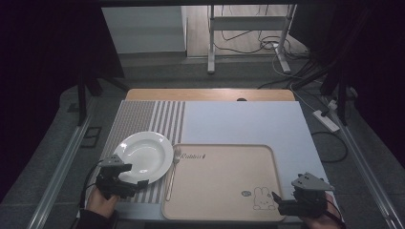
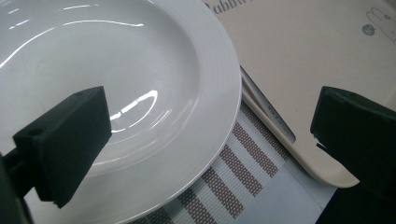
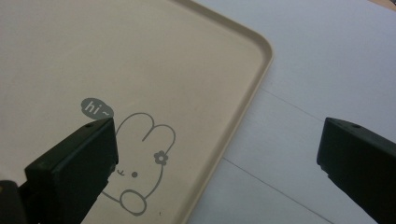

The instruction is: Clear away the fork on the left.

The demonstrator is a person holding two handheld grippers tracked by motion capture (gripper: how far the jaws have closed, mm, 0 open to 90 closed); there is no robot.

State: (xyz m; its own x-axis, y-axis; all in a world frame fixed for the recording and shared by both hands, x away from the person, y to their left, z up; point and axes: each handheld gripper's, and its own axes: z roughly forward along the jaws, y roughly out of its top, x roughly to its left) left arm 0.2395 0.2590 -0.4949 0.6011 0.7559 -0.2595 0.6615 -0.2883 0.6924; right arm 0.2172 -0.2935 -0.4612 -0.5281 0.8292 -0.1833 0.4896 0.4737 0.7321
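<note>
From the high view, a beige tray point(image 1: 224, 181) with a rabbit drawing near its corner lies on the worktop point(image 1: 248, 126). Just beside the tray's left edge sits a white soup plate point(image 1: 143, 156) on a striped placemat point(image 1: 165, 119), and a spoon point(image 1: 173, 171) lies along that same edge of the tray, between plate and tray. The left gripper point(image 1: 136, 183) hovers at the near rim of the plate, held by a hand point(image 1: 101, 202). The right gripper point(image 1: 277, 200) hangs at the tray's near right corner, close to the rabbit.

In the left gripper view, the jaws stand wide apart with nothing between them. The plate point(image 2: 116, 93) lies below, its rim running between the jaws, and the tray point(image 2: 317, 60) lies beyond the plate with the placemat point(image 2: 233, 172) showing in the gap.

In the right gripper view, the jaws are spread wide and hold nothing. The tray's point(image 3: 140, 60) rabbit drawing point(image 3: 140, 158) sits beside one jaw, and the tray's raised rim passes between the jaws
</note>
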